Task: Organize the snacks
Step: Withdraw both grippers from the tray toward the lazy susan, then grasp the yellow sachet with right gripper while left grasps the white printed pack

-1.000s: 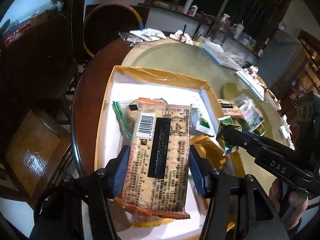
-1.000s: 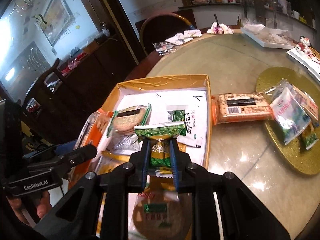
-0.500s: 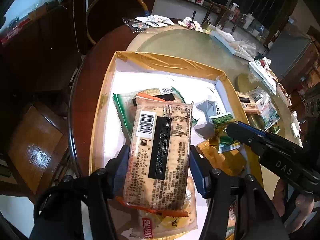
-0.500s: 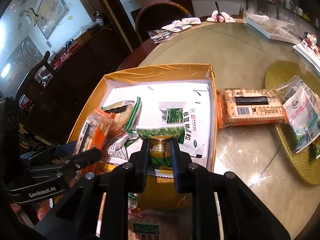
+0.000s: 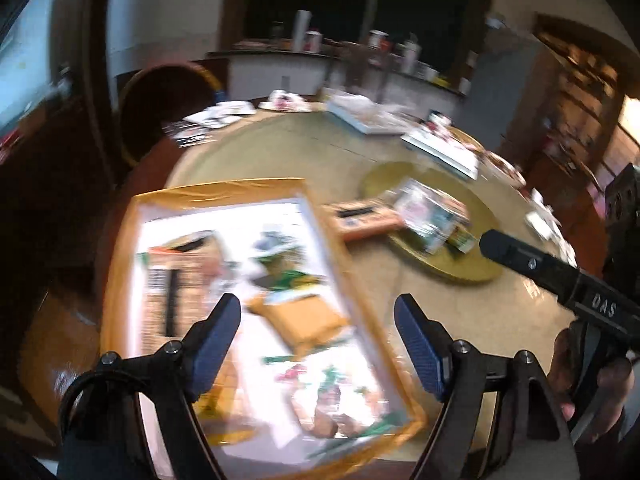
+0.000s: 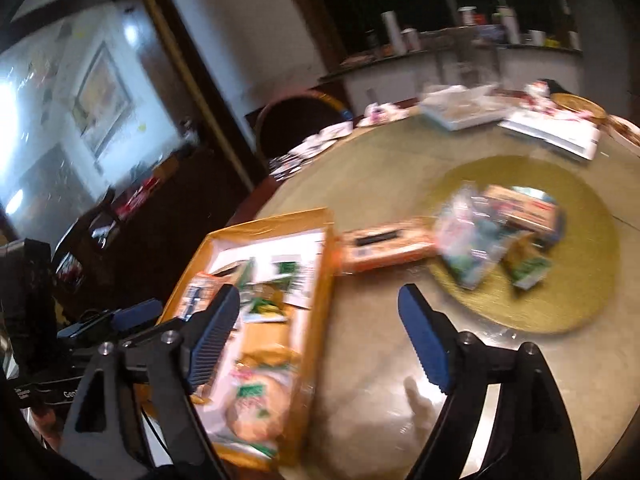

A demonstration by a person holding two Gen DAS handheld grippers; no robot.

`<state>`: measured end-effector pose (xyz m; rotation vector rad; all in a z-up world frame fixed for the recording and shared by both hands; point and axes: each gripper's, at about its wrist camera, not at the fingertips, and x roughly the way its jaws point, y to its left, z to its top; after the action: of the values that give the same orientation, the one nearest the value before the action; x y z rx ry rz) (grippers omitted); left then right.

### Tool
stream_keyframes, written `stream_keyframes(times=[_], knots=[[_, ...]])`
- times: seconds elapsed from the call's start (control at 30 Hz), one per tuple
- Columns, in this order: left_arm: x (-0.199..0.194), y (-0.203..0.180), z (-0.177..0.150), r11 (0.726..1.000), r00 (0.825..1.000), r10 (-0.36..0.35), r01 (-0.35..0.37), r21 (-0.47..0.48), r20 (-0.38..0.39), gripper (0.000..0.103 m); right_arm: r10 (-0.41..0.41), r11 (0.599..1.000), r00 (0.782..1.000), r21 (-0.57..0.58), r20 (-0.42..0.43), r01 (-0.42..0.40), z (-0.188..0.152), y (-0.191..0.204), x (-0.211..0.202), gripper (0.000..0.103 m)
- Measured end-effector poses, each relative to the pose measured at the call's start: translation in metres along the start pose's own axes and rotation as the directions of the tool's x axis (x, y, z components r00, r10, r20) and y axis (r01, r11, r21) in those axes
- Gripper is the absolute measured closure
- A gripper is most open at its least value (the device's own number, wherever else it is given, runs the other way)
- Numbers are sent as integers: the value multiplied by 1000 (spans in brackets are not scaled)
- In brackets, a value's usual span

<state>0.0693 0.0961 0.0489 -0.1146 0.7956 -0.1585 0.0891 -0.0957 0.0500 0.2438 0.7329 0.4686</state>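
An open yellow box (image 5: 224,194) with a white floor sits on the round table and holds several snack packs, among them a cracker pack (image 5: 172,280) and a green pack (image 5: 288,276). My left gripper (image 5: 318,340) is open and empty above the box's right side. My right gripper (image 6: 320,340) is open and empty, over the box's right wall (image 6: 320,304) and the tabletop. An orange cracker pack (image 6: 384,248) lies just right of the box. More snack bags (image 6: 480,248) lie on a gold mat (image 6: 580,292). Both views are motion-blurred.
White trays (image 6: 460,112) and papers (image 6: 560,132) sit at the table's far side. A wooden chair (image 6: 300,120) stands behind the table, and a dark cabinet (image 6: 132,216) is at the left. A counter with bottles (image 5: 312,40) lines the back wall.
Both grippers opened and let go: the cracker pack and the green pack now lie in the box. Both grippers swung right and tilted up toward the gold mat.
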Motion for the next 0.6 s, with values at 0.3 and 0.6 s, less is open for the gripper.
stream_keyframes(times=[0.3, 0.6], knots=[[41, -59, 11, 992, 993, -90, 97, 81, -78, 24, -101, 992, 994, 67, -30, 103, -3, -88, -31, 21], [80, -63, 28, 986, 973, -169, 166, -28, -157, 24, -140, 988, 978, 39, -156, 147, 25, -140, 30, 42]])
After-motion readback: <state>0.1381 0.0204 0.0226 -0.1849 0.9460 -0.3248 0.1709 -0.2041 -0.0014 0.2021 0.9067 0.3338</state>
